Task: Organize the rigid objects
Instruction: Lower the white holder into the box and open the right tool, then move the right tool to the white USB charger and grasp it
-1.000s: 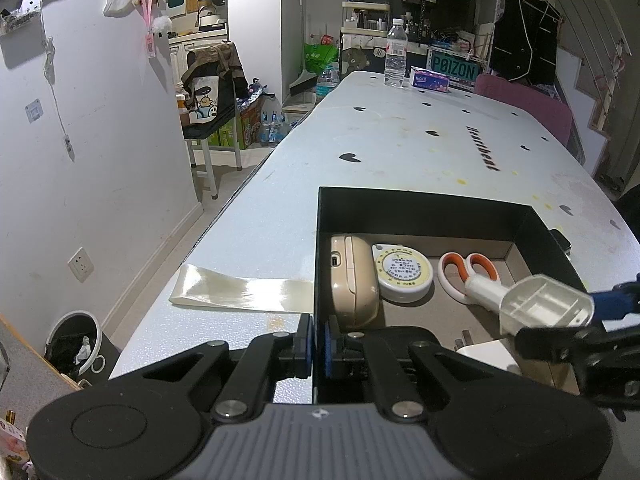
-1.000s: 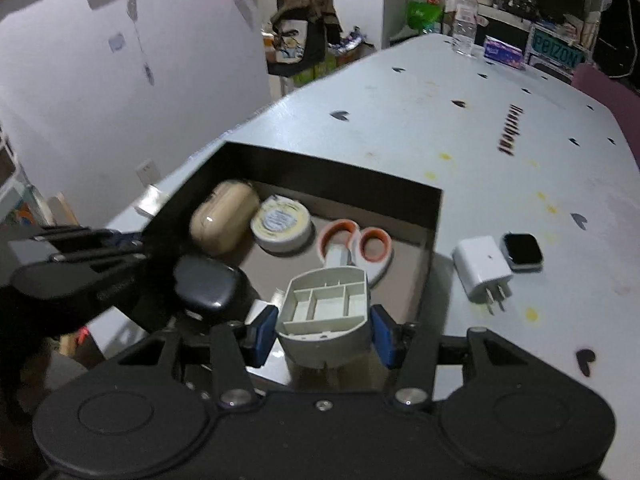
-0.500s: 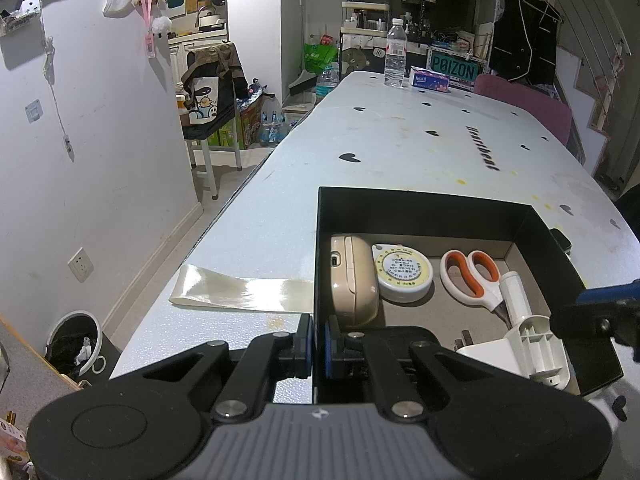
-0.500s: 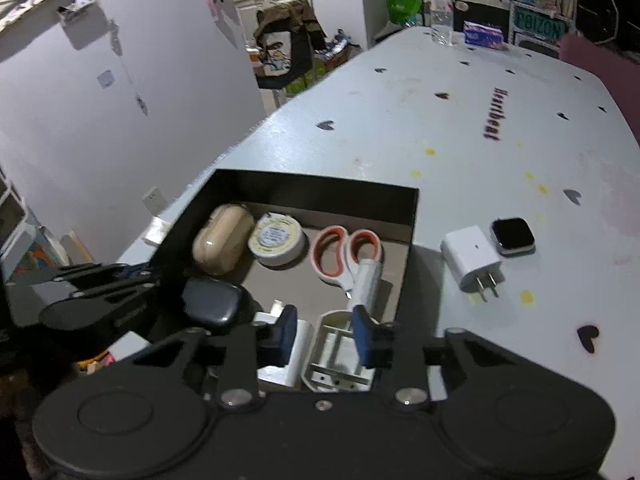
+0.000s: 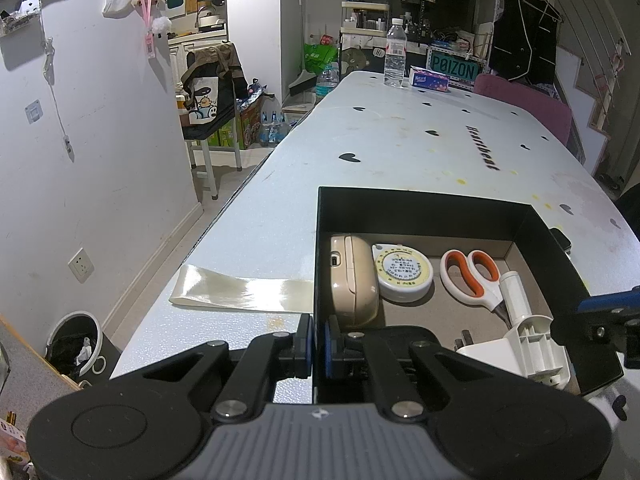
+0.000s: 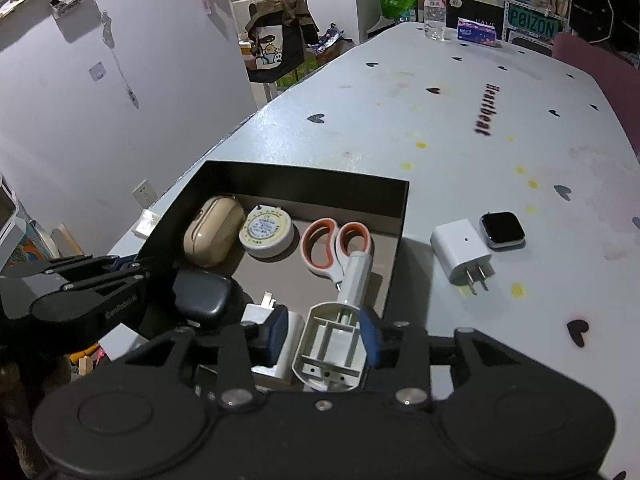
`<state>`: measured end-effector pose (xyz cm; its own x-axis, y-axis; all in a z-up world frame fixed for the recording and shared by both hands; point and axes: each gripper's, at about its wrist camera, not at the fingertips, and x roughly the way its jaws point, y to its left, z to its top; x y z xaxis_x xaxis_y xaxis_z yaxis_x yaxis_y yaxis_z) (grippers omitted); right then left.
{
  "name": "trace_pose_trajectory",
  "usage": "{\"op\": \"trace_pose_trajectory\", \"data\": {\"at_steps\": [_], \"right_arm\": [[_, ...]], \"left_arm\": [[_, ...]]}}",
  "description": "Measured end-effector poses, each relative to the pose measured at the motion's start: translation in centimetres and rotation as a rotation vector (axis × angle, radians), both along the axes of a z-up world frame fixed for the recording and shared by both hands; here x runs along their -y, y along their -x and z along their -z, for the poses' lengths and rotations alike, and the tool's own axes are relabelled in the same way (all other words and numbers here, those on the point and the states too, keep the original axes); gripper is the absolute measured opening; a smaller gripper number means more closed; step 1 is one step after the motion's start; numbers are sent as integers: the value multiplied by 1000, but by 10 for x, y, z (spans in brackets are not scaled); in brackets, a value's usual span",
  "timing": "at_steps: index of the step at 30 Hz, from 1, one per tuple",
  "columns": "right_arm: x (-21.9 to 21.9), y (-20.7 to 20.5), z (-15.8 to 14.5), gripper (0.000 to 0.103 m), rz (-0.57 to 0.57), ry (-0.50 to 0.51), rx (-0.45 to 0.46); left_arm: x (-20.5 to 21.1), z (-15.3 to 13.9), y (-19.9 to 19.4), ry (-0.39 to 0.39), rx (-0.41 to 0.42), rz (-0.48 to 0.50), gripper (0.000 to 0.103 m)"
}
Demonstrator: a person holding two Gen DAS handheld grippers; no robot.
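Now the right gripper [image 6: 326,340] sits at the lower centre of its own view, its blue pads spread about as wide as the white plastic piece [image 6: 334,344] between them; they touch or nearly touch its sides, and I cannot tell if they press it. This piece, with open ribbed cells and a round neck pointing up the frame, lies inside the black box [image 6: 402,216], at the lower right corner of the box, on top of a white adapter [image 6: 280,344]. To do this step well, I think the pads should open fully and the gripper should go straight back, so the piece does not tip or drag out over the box wall. The left gripper [image 5: 316,344] at the lower centre of its view has its pads pressed on the box wall and pinches it, which keeps the box steady. Further up in the box lie a beige case [image 6: 214,230], a round tape measure [image 6: 267,232] and orange scissors [image 6: 334,246]; a dark case [image 6: 204,294] is at lower left. Outside, right of the box, a white charger plug [image 6: 462,252] and a smartwatch [image 6: 502,229] wait on the table [image 6: 440,128].
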<state>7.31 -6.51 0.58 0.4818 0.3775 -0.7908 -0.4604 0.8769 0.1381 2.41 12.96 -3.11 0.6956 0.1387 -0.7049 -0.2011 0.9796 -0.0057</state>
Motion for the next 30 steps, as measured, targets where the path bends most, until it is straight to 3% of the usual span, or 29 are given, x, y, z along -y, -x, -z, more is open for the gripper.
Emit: {"op": "trace_pose_trajectory", "data": {"at_steps": [2, 6, 10, 15, 20, 24, 28, 30], "right_arm": [[1, 1, -3, 48, -5, -8, 8], [15, 4, -18, 74, 18, -62, 80], [38, -3, -29, 81, 98, -113, 130], [65, -14, -27, 100, 229, -131, 200], [84, -30, -15, 102, 335, -137, 195], [88, -41, 2, 103, 379, -59, 211], [84, -52, 21, 102, 298, 8, 225], [82, -54, 27, 91, 223, 27, 243]], "left_arm": [[0, 0, 0, 1, 0, 0, 6], [0, 0, 0, 1, 0, 0, 6], [0, 0, 0, 0, 0, 0, 6], [0, 0, 0, 1, 0, 0, 6], [0, 0, 0, 1, 0, 0, 6], [0, 0, 0, 2, 0, 0, 6], [0, 0, 0, 2, 0, 0, 6], [0, 0, 0, 3, 0, 0, 6]]}}
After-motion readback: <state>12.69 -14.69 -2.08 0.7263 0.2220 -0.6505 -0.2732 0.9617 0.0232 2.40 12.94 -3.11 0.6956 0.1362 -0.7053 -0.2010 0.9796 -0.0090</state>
